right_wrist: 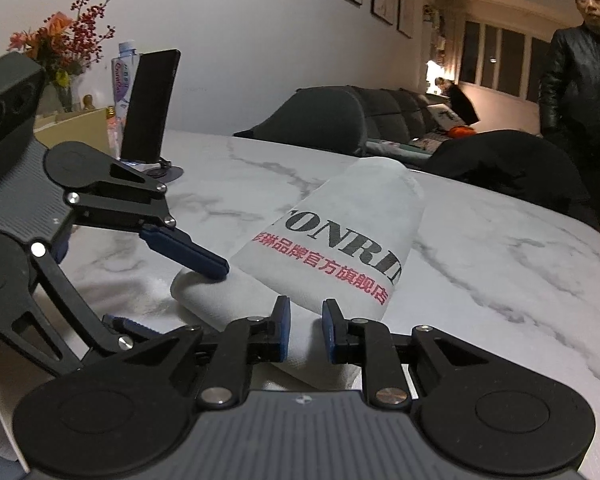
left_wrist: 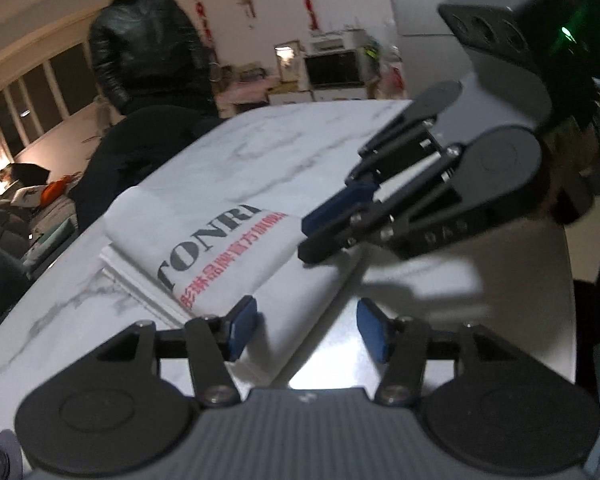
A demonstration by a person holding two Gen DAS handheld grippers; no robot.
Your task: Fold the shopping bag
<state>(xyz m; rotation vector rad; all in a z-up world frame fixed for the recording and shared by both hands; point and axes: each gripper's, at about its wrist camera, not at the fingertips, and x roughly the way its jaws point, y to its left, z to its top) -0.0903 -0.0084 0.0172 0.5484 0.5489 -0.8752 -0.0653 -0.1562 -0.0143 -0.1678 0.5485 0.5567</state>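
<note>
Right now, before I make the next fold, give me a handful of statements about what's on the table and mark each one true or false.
1. A white shopping bag lies partly folded on the marble table. True.
2. The bag's print is all green. False: it has dark letters above a line of red characters.
3. The left tongs are open, with a clear gap between the blue pads. True.
4. The phone lies flat on the table. False: it stands upright on a small stand near the table's far edge.
5. A person in a dark jacket stands beyond the table. True.
</note>
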